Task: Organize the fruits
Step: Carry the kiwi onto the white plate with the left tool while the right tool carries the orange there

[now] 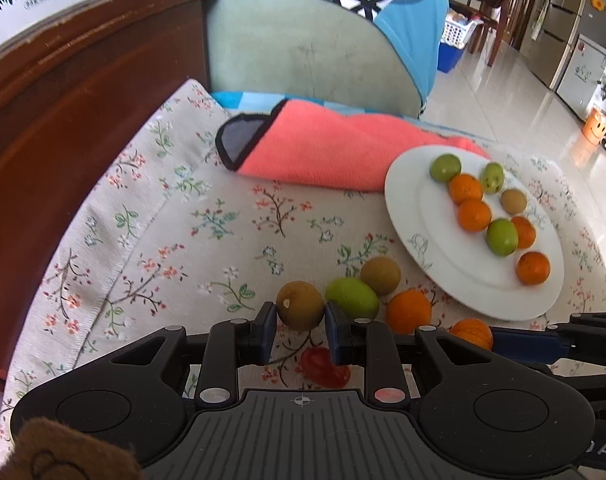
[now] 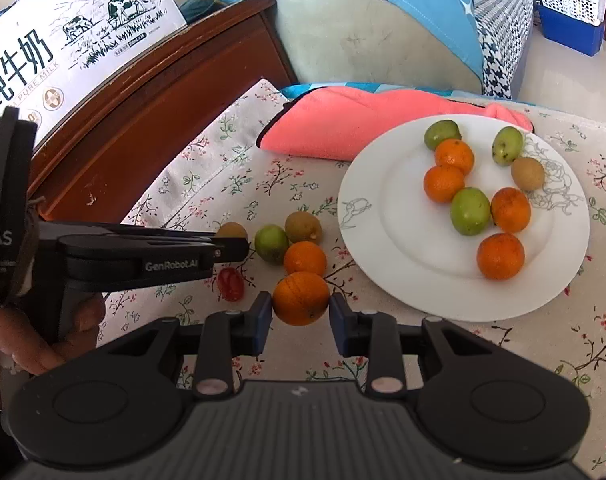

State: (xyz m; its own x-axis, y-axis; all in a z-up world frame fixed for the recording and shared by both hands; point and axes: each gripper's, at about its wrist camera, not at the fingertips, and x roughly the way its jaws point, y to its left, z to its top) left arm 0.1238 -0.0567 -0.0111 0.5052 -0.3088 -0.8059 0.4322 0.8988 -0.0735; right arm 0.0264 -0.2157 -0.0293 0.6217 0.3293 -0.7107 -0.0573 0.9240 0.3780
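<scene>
While both grippers rest low over the floral-print tablecloth (image 1: 151,216), each brackets one loose fruit. At lower centre of the left wrist view, the left gripper (image 1: 299,322) has its blue-padded fingers (image 1: 267,330) set narrowly on either side of a round brown kiwi-like fruit (image 1: 301,305); the pads lie at its flanks, though firm contact cannot be confirmed. Just right of it lie an oval green fruit (image 1: 353,298), a second brown fruit (image 1: 381,275) and a small orange citrus (image 1: 408,310). A glossy red cherry tomato (image 1: 325,367) sits below, between the fingers near the gripper body.

At lower centre of the right wrist view, the right gripper (image 2: 301,312) flanks a round orange citrus fruit (image 2: 301,298), its pads just beside the skin on both sides with a slight gap visible at the right. This gripper also appears at the lower right edge of the left wrist view.

A white round ceramic plate (image 1: 407,216) with a faint line drawing occupies the right of the left wrist view, carrying four orange citrus, three green fruits and one brown fruit. Behind it, at centre, lies a folded coral-pink cloth (image 1: 323,152) with black trim. A dark red-brown wooden furniture edge (image 1: 63,120) fills the left side, and a white milk carton box (image 2: 63,40) stands at the upper left of the right wrist view.
</scene>
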